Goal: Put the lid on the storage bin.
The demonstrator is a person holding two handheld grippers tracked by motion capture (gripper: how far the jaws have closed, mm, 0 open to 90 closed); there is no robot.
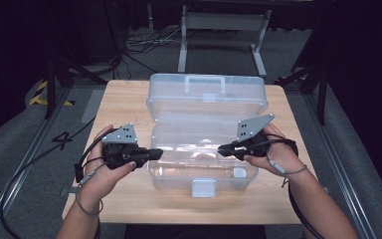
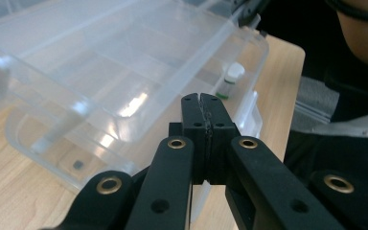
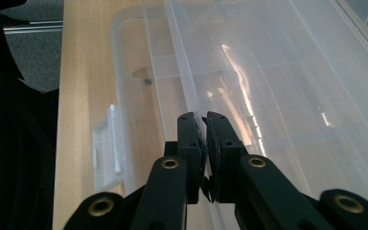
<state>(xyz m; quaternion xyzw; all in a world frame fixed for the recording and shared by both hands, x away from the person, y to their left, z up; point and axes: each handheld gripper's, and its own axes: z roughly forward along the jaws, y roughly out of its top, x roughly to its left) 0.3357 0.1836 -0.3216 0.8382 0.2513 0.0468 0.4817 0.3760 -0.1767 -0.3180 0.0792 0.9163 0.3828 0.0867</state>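
- We hold the left gripper (image 1: 155, 154) and the right gripper (image 1: 222, 148) at the two sides of the clear box (image 1: 201, 172); both have fingers together, empty.
- The box stands open on the counter (image 1: 124, 99), lid (image 1: 206, 94) raised behind.

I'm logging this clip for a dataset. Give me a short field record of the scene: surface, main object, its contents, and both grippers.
surface: light wooden table
main object: clear plastic hinged storage box, lid open and leaning back
latch: white clip on the front wall
contents: small white-capped vial in the box's right front corner; small dark bit near its left end
left gripper: jaws shut, empty, at the box's left end
right gripper: jaws shut, at the tray's right end
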